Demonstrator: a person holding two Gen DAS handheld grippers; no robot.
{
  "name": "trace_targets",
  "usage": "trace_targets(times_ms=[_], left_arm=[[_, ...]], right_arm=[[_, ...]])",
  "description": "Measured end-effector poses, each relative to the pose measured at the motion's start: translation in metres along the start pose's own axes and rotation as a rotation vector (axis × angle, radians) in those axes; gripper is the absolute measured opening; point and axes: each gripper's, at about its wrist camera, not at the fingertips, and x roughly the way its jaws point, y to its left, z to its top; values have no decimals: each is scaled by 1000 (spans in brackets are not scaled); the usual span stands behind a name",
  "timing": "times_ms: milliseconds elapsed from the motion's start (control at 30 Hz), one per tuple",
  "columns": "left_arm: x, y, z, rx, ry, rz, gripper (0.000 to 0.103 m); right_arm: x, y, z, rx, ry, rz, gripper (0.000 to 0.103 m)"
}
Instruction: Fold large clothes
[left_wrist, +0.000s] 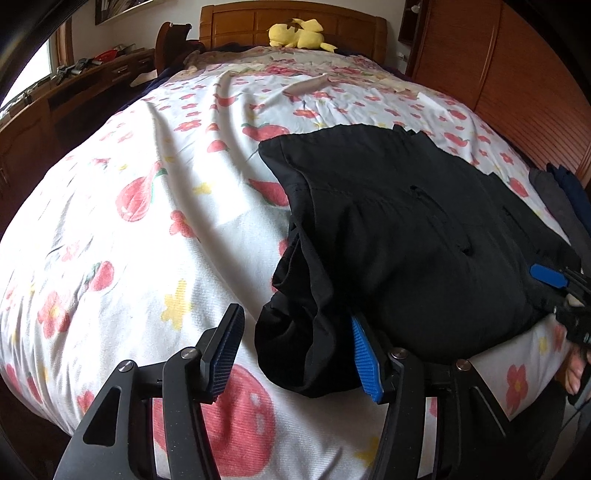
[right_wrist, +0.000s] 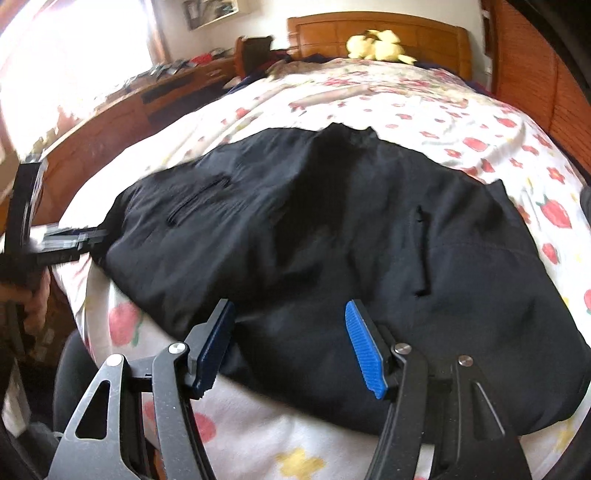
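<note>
Floral cotton bedspread (left_wrist: 147, 166) (rumpled) bears smooth black garment (left_wrist: 406, 229).

A wide bed (left_wrist: 155, 221) with a wooden headboard (left_wrist: 291, 26) at the far end, covered by a white quilt printed with red flowers and strawberries. A black garment (left_wrist: 406, 229) lies spread on the near right part. A yellow plush toy (left_wrist: 297, 34) rests at the far end, by the headboard.

- The black jacket (left_wrist: 406, 229) runs past the left wrist view's right edge.
- The right wrist view is blurred; the yellow plush toy (right_wrist: 376, 46) shows no detail.
- Dresser clutter (left_wrist: 74, 66), perhaps small tools, is too small to identify.
</note>
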Motion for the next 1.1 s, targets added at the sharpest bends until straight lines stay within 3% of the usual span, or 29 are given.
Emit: trace_targets(times_ms=[233,333,400,533,667,867,967,1100], left_arm=[[7,-4,3,0,20,-1,58],[10,-3,3,-18,23,-36,45],[10,-8,6,0,24,-44,19],[-3,-25,21,47,4,-2,11],[-36,-53,44,99,-102,14,9],[-68,-121,88,190,-208,-39,8],[-77,-180,108,284,-254,-99,8],[-80,-259,108,446,-298,-159,8]], right_arm=[[17,1,-11,-33,1,-21,63],[18,1,-13,-43,-13,-20,63],[18,0,-15,-41,-27,-9,63],[15,-3,-17,-45,-39,7,63],[5,-14,-15,-19,-41,34,63],[-42,-55,-26,38,-110,0,63],[-66,-83,-38,71,-132,-71,63],[-93,-120,-57,146,-148,-125,63]])
